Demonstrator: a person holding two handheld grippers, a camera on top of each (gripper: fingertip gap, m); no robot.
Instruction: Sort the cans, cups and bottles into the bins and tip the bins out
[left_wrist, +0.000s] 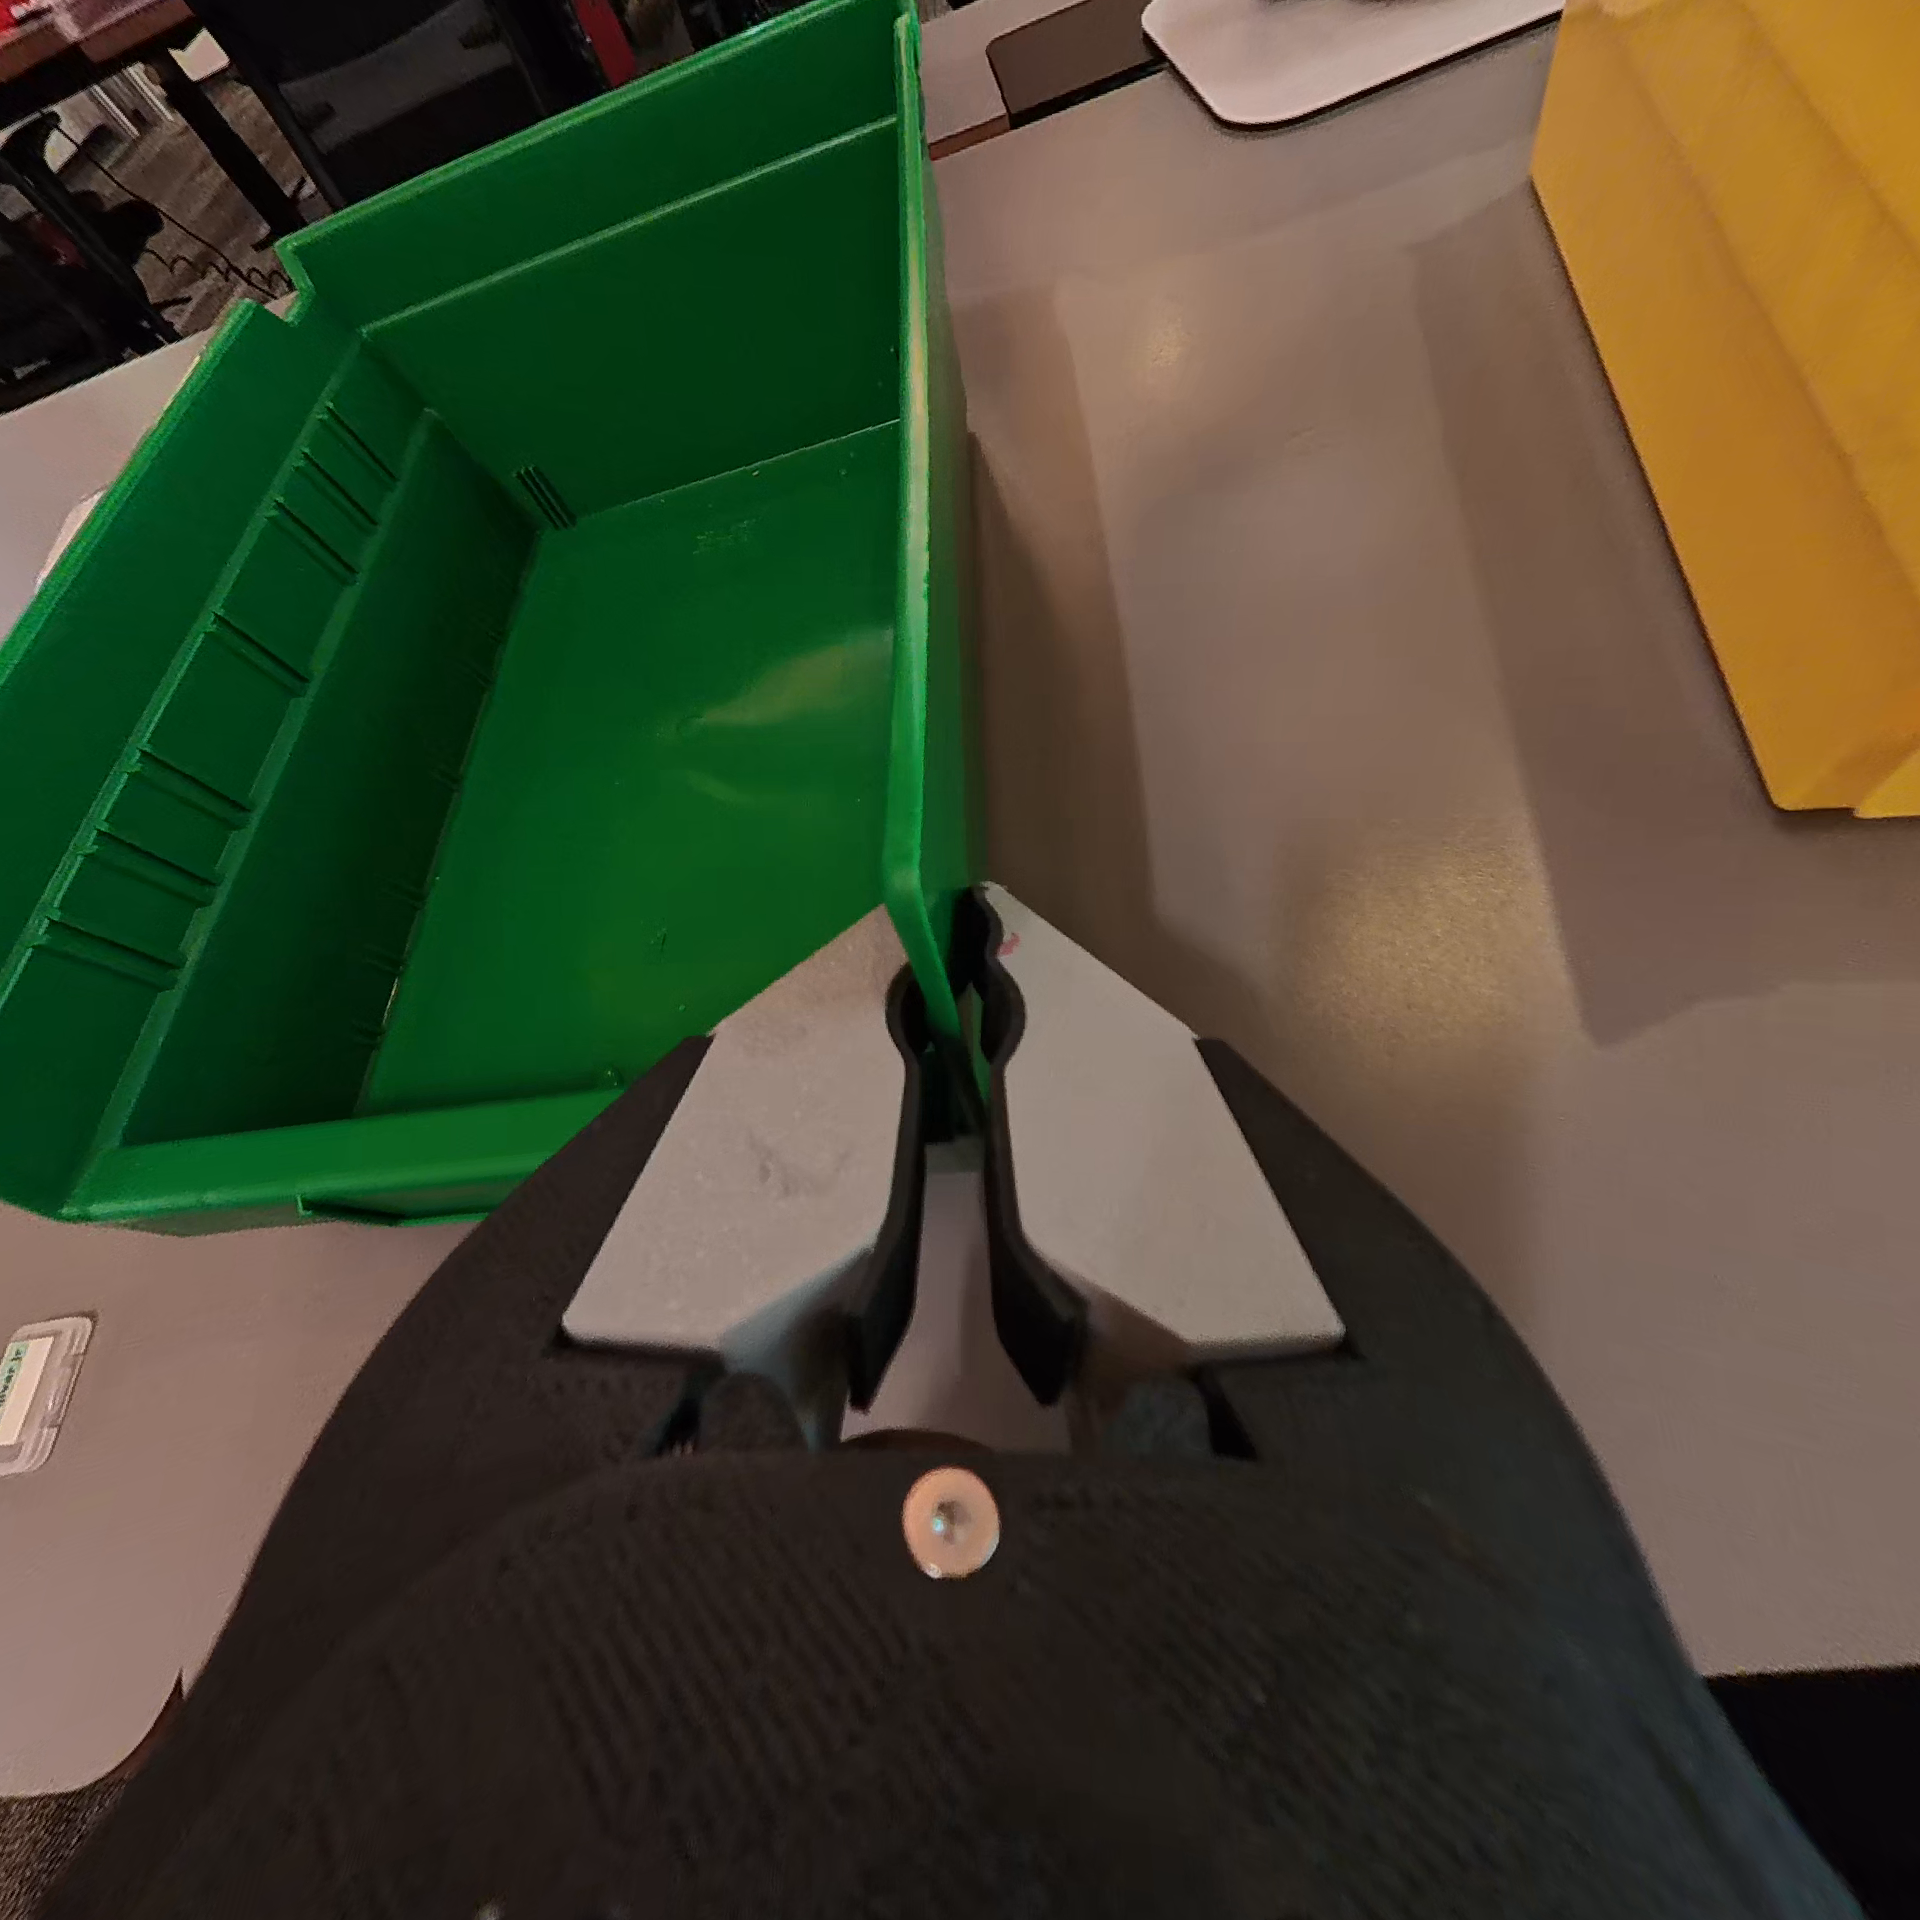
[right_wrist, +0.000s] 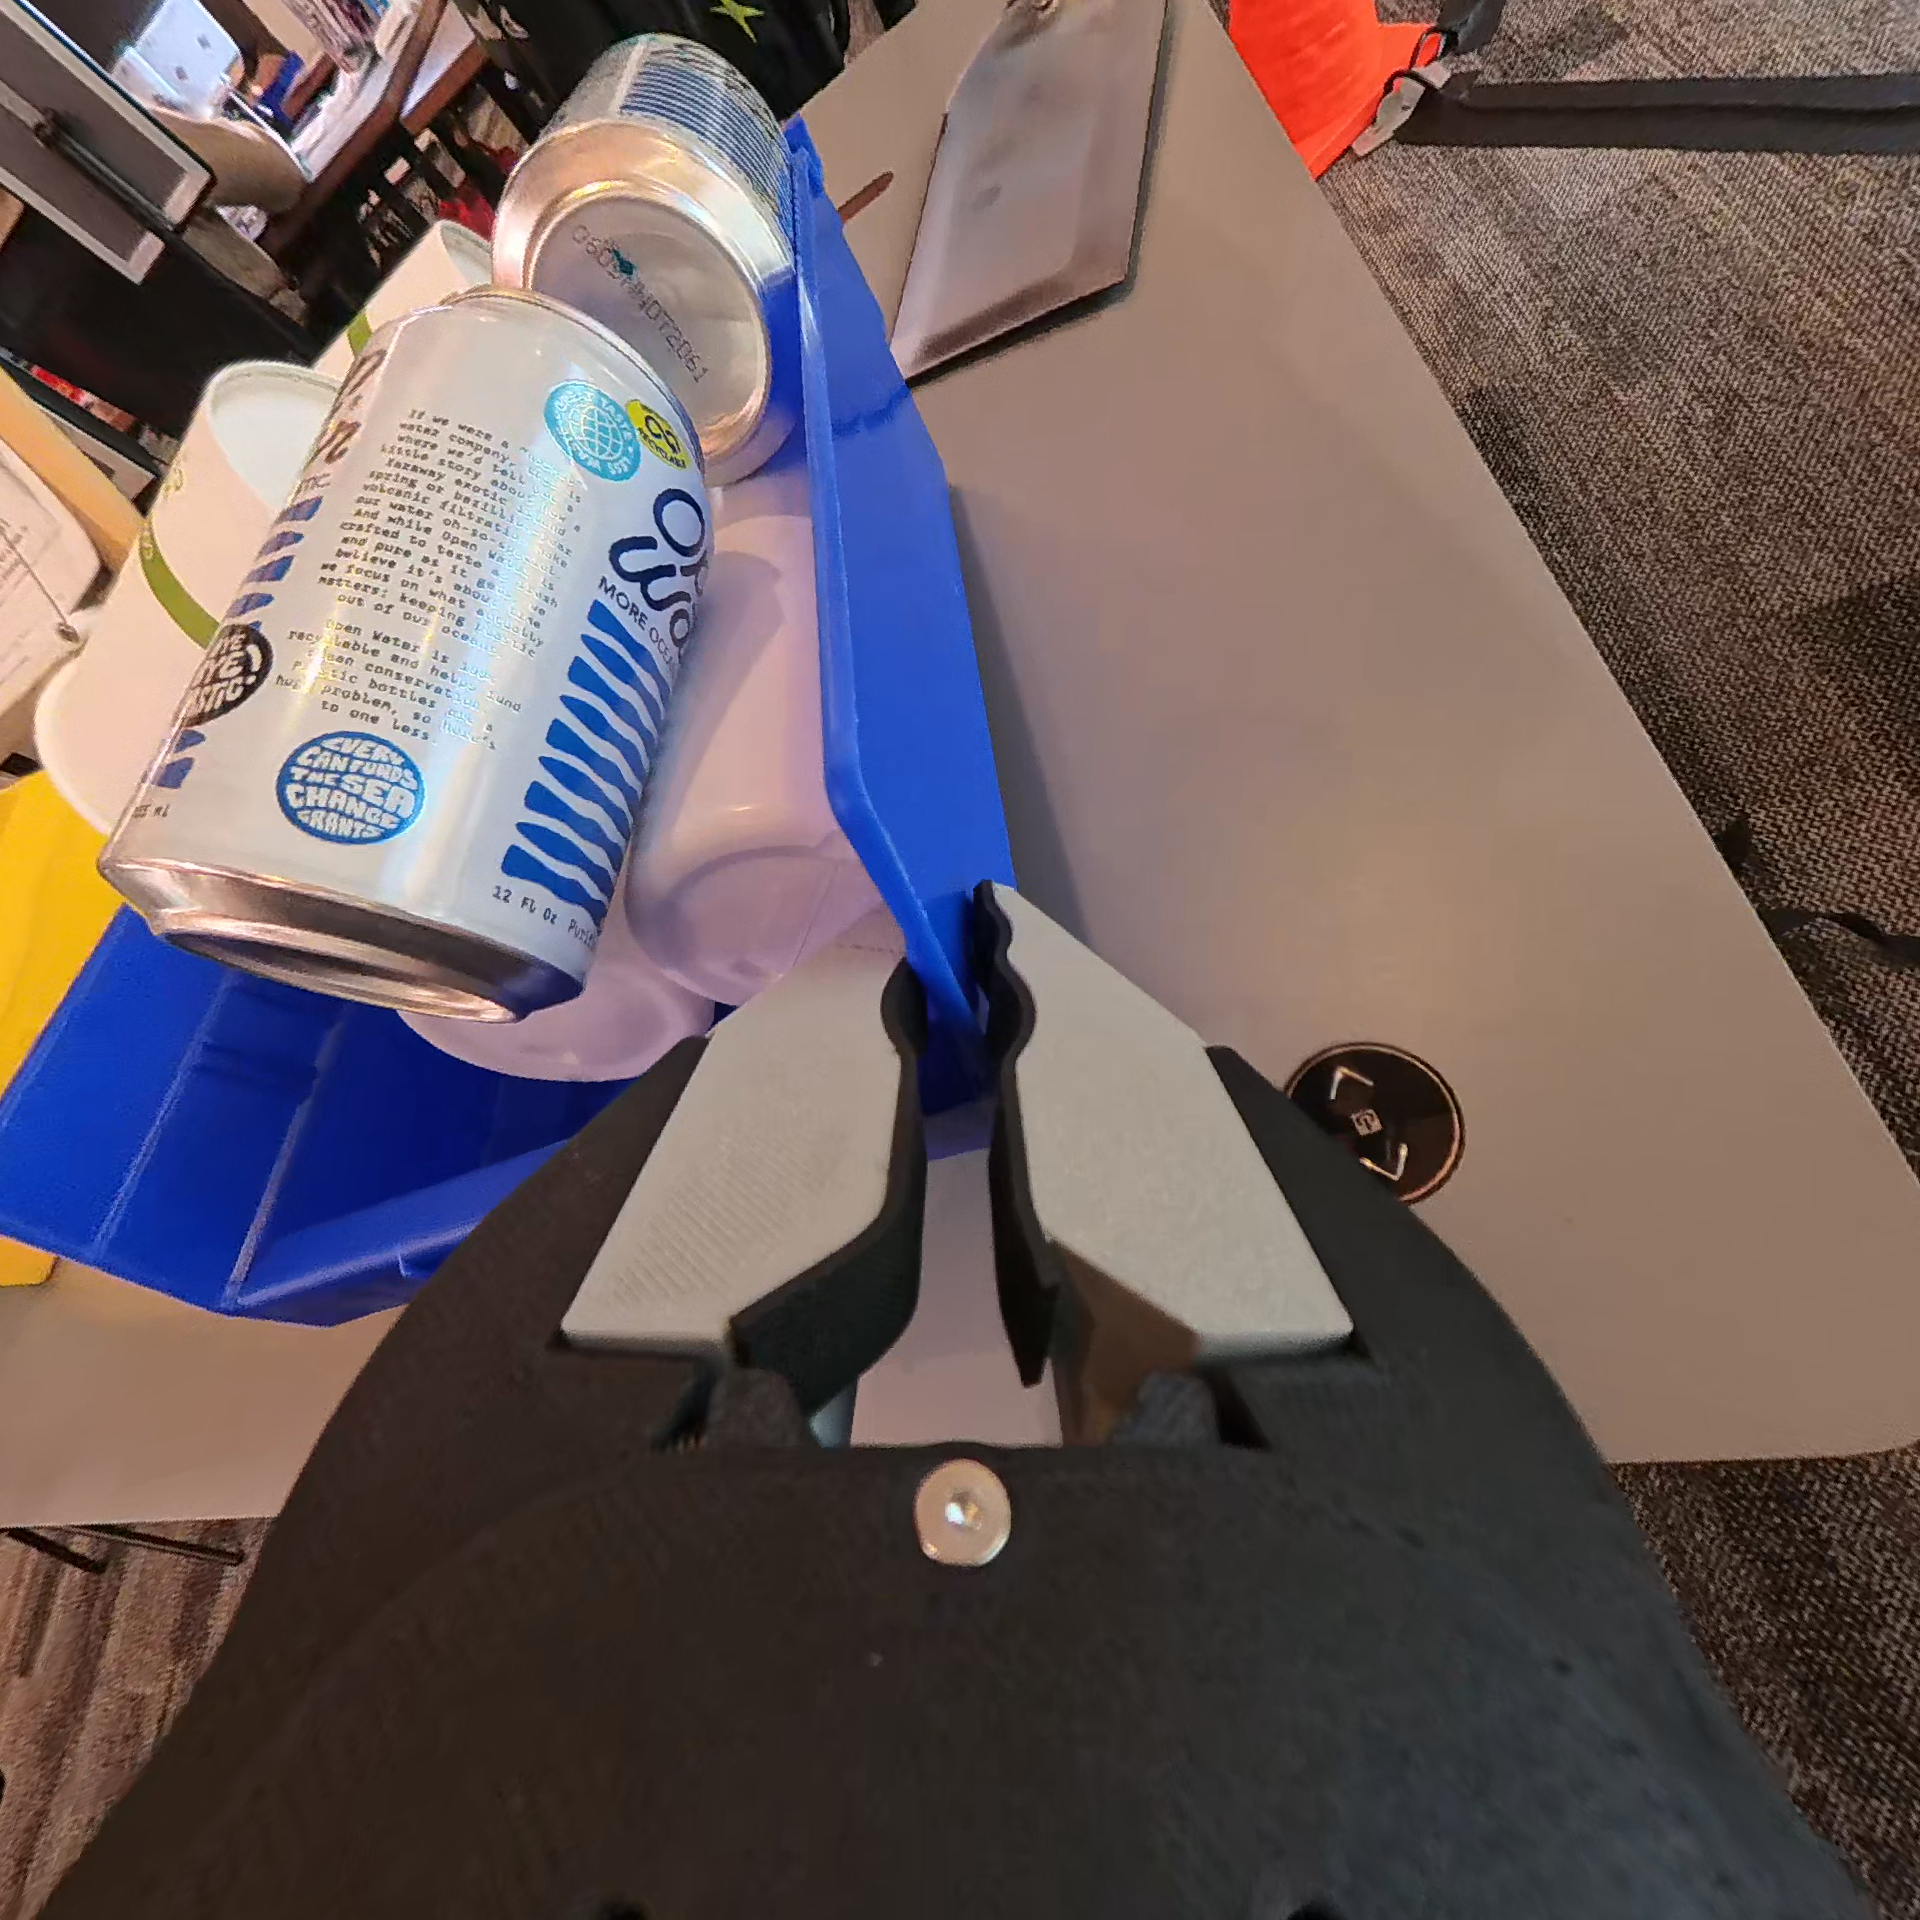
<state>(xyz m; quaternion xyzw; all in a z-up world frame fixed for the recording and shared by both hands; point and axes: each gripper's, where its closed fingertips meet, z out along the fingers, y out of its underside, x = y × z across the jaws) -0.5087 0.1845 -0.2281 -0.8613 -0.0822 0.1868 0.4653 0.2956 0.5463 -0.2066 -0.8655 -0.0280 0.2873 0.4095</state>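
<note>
In the left wrist view my left gripper (left_wrist: 961, 971) is shut on the right side wall of a green bin (left_wrist: 665, 675), near its front corner. The green bin is empty and sits on the grey table (left_wrist: 1299, 623). In the right wrist view my right gripper (right_wrist: 961, 982) is shut on the right side wall of a blue bin (right_wrist: 904, 644). The blue bin holds several white and blue cans: one (right_wrist: 416, 665) lies on top, another (right_wrist: 665, 301) shows its base behind it, and pale ones (right_wrist: 748, 790) lie below.
A yellow bin (left_wrist: 1745, 395) stands at the right in the left wrist view and shows at the left edge of the right wrist view (right_wrist: 42, 935). White paper cups (right_wrist: 177, 582) lie beyond the blue bin. The table edge and carpet (right_wrist: 1662, 416) are at right.
</note>
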